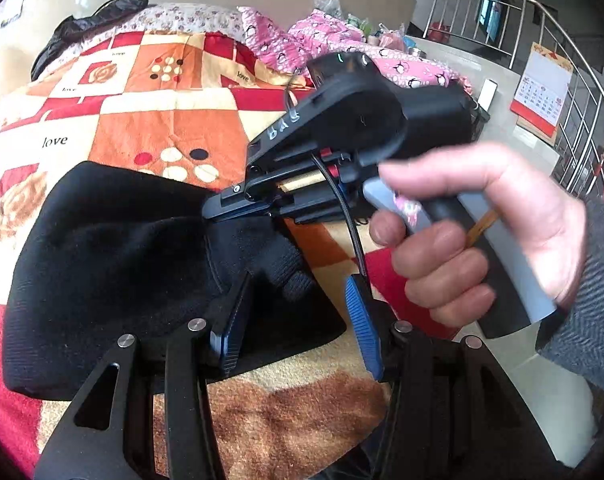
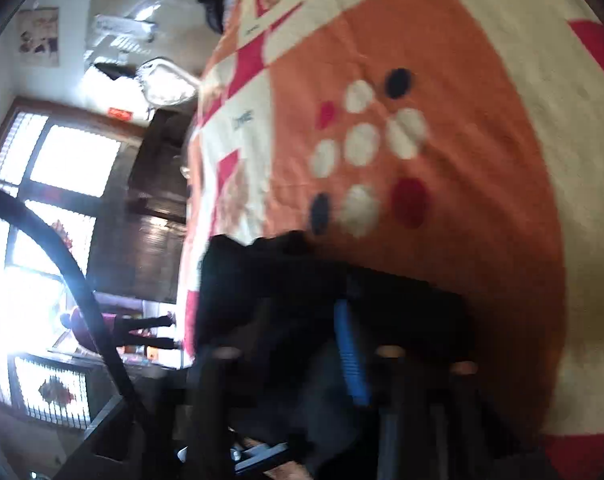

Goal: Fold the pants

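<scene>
The black pants point(image 1: 113, 264) lie bunched and folded on the patterned blanket point(image 1: 153, 120). My left gripper point(image 1: 297, 312) is open just above their near right edge, blue pads apart, nothing between them. My right gripper point(image 1: 225, 210), held by a hand point(image 1: 462, 240), comes in from the right, turned on its side, its tips pressed together on the pants' top fold. In the blurred right wrist view the black pants point(image 2: 293, 312) fill the space at the gripper point(image 2: 302, 344); one blue pad point(image 2: 352, 356) shows, the other is hidden by cloth.
Pink penguin-print bedding point(image 1: 314, 44) and a black jacket point(image 1: 81, 28) lie at the far end of the bed. A metal stair railing point(image 1: 562, 80) and a wall calendar point(image 1: 542, 88) stand to the right. A bright window point(image 2: 41, 240) fills the left of the right wrist view.
</scene>
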Motion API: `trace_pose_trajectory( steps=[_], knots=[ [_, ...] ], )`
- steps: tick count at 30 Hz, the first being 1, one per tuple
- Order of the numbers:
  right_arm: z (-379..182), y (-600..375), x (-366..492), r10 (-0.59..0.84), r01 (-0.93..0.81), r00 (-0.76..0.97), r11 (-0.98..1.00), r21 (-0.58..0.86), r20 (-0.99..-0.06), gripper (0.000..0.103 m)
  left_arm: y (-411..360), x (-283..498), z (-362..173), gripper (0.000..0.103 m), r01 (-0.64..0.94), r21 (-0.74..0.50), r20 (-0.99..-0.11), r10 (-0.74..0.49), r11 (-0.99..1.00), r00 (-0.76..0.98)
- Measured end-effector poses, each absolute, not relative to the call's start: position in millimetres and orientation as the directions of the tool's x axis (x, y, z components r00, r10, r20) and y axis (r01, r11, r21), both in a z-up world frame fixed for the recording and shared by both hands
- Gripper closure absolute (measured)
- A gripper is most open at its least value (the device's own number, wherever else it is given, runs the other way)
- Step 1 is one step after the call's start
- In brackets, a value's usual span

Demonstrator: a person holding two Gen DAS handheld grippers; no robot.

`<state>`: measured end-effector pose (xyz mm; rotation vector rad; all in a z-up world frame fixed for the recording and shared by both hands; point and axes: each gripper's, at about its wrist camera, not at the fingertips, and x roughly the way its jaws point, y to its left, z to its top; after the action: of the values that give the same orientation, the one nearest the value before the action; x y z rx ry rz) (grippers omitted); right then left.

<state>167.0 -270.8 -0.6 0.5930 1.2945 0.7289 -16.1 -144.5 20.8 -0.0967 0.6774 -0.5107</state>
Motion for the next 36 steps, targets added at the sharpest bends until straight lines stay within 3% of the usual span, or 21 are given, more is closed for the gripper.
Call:
trace_pose_trajectory(
  steps=[4,8,11,15,18,23,27,31,32,36],
  knots=[
    [3.1,-270.0,154.2,0.756,-0.183,0.152,0.655,0.733,-0.637,0.103,-135.0,-22.5,29.9,0.055,0.427,-0.298,-0.587,-0.516,0.854,0.623],
    [18.4,-259.5,144.3,0.683,-0.276,0.183,0.726,0.629,-0.707,0.103,-94.9,-42.7,64.9,0.055,0.454,-0.391,-0.515,-0.6,0.8,0.613],
    [32.6,-254.0,136.4,0.533,-0.339,0.279,0.833,0.437,-0.799,0.103,-48.9,-44.0,86.0,0.055,0.37,-0.343,-0.49,-0.5,0.863,0.714],
    [40.1,-260.2,130.4,0.468,-0.355,0.321,0.865,0.354,-0.823,0.099,-3.3,-11.3,83.7,0.055,0.192,-0.328,-0.534,-0.349,0.925,0.77],
    [61.9,-255.4,109.6,0.37,-0.358,0.432,0.908,0.22,-0.823,0.094,11.9,14.3,80.5,0.055,0.155,-0.368,-0.546,-0.348,0.917,0.762],
    [82.0,-240.8,55.9,0.564,-0.492,0.422,0.8,0.343,-0.71,0.09,0.1,36.6,69.4,0.055,0.225,-0.454,-0.537,-0.467,0.862,0.703],
    [39.3,-228.7,44.4,0.466,-0.468,0.397,0.844,0.262,-0.791,0.09,-22.8,67.5,56.7,0.055,0.271,-0.491,-0.573,-0.541,0.828,0.616],
    [30.5,-236.2,34.7,0.49,-0.436,0.458,0.851,0.292,-0.742,0.09,-26.4,109.1,24.2,0.058,0.163,-0.508,-0.685,-0.512,0.846,0.518],
    [28.6,-237.3,34.6,0.495,-0.421,0.464,0.853,0.309,-0.735,0.09,-26.7,111.3,21.7,0.068,0.157,-0.492,-0.696,-0.495,0.856,0.52],
    [25.1,-237.2,32.6,0.518,-0.416,0.483,0.845,0.335,-0.707,0.09,-30.0,112.4,23.2,0.069,0.175,-0.456,-0.716,-0.477,0.872,0.51]
  ],
)
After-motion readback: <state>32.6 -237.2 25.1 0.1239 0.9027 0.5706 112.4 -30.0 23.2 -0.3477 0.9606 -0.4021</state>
